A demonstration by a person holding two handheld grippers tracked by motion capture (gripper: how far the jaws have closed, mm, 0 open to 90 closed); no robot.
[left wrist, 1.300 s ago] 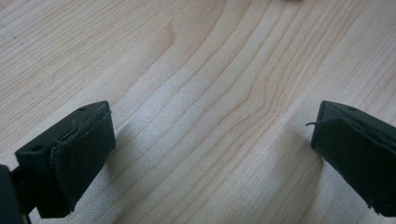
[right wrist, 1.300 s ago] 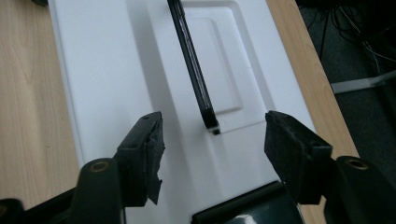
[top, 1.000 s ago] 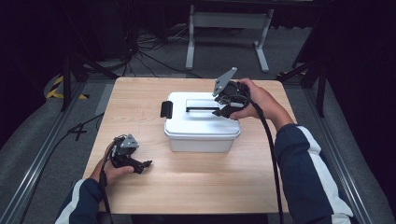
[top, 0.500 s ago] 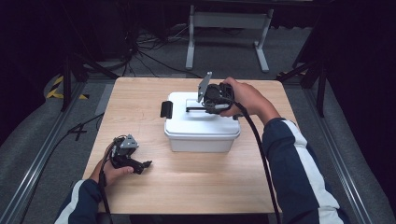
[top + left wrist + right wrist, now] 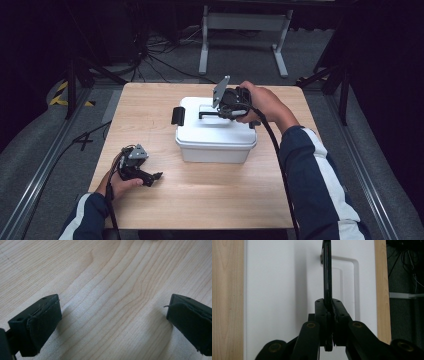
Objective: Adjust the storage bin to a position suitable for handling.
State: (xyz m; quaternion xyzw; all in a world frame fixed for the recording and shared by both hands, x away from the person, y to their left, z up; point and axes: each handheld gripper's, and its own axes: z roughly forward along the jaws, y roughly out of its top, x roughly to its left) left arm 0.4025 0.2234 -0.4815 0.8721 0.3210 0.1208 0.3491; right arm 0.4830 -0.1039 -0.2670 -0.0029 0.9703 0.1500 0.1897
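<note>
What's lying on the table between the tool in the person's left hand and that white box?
Nothing: in the high view, the stretch of wooden table between the left tool and the white box is bare.

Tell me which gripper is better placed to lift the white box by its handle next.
Right. The right gripper is shut on the black handle of the white box; the left gripper rests open on the table, apart from it.

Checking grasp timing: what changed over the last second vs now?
The right gripper slid left along the white box lid and its fingers have just closed on the black handle, which stands upright between them. The left gripper stayed open, low over the table; the box did not shift.
</note>
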